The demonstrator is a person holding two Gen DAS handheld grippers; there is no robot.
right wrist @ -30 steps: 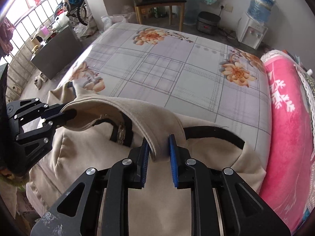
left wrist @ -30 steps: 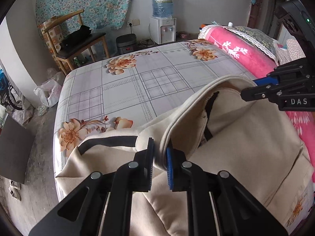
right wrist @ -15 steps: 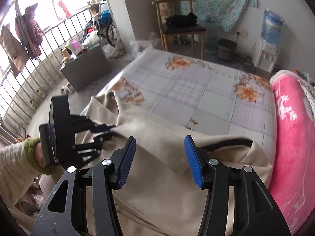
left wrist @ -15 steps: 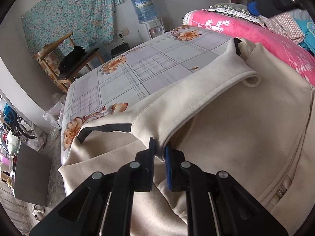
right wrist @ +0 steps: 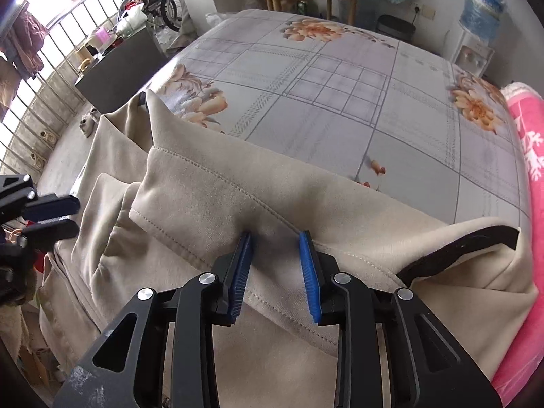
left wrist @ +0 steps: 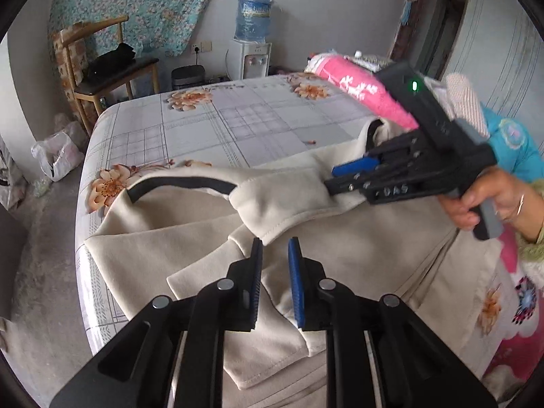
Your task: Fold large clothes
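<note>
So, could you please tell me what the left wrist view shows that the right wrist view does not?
Only the left wrist view shows a person's hand at the right edge and a doorway behind it. Only the right wrist view shows a railing, a wheel and hung clothes on the far left. Both show the coat lying on the bed, the pink blanket, the water cooler and the chair.

"DAS" in raised letters on right claw [left wrist: 350, 178] body.
</note>
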